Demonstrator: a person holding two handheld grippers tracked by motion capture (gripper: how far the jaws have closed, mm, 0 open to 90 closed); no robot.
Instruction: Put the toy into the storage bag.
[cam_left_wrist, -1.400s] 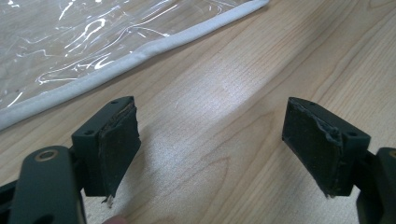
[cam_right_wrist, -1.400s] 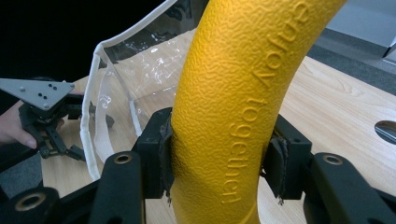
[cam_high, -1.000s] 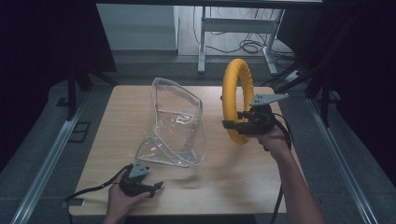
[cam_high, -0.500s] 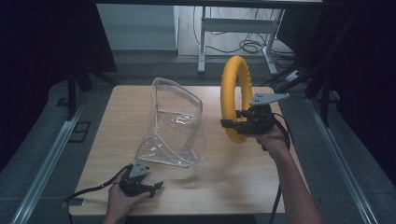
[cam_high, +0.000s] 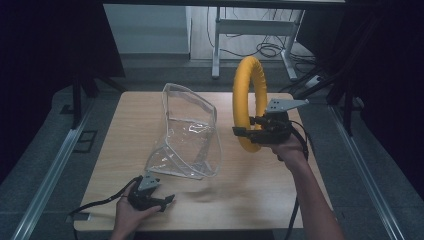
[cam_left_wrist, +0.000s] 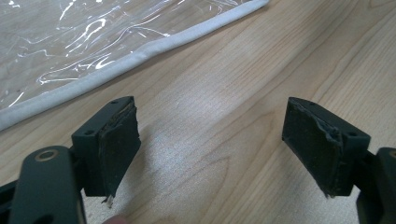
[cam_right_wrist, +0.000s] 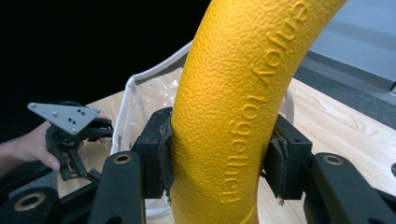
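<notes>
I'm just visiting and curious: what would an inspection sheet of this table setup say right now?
Surface: wooden table, bare around the items.
Job's things: yellow ring held upright above the table; clear plastic bag standing open at mid-table.
Clutter: nothing seen.
Grippers: right tool clamped on the ring; left tool open, low at the near edge, beside the bag's white hem.
Cables: one trails from each tool; more lie on the floor beyond.
Surroundings: dark room, metal table legs behind.

The ring (cam_high: 246, 102) I hold is bright yellow with a pebbled skin (raised letters in the same yellow run along it). The bag (cam_high: 187, 135) is clear with white edging, and my table (cam_high: 260, 190) is pale wood grain. My grippers' pads (cam_left_wrist: 119, 140) are black.
</notes>
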